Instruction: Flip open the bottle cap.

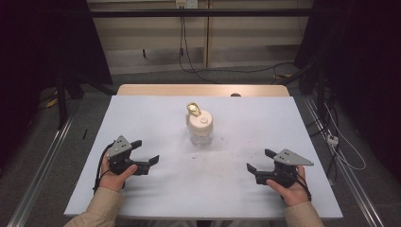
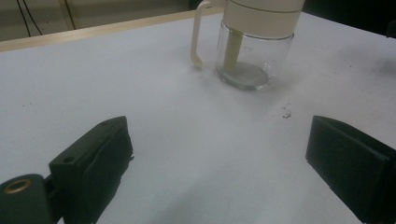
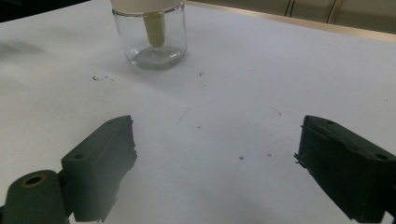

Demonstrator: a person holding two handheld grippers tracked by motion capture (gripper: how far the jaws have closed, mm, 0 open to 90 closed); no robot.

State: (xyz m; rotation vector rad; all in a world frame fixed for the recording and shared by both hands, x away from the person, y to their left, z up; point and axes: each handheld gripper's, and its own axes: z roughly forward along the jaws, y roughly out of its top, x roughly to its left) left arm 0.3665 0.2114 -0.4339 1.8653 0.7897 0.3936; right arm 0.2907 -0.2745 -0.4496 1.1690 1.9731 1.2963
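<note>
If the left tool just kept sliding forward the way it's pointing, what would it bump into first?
Probably the glass jar with the cream lid. From the left tool, open above the white table, it stands ahead, slightly right; nothing lies between, though depth is hard to judge.

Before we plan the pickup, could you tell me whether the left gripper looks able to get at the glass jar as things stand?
Probably yes. The left gripper is open, and bare white tabletop lies between it and the glass jar, with nothing in the way.
</note>
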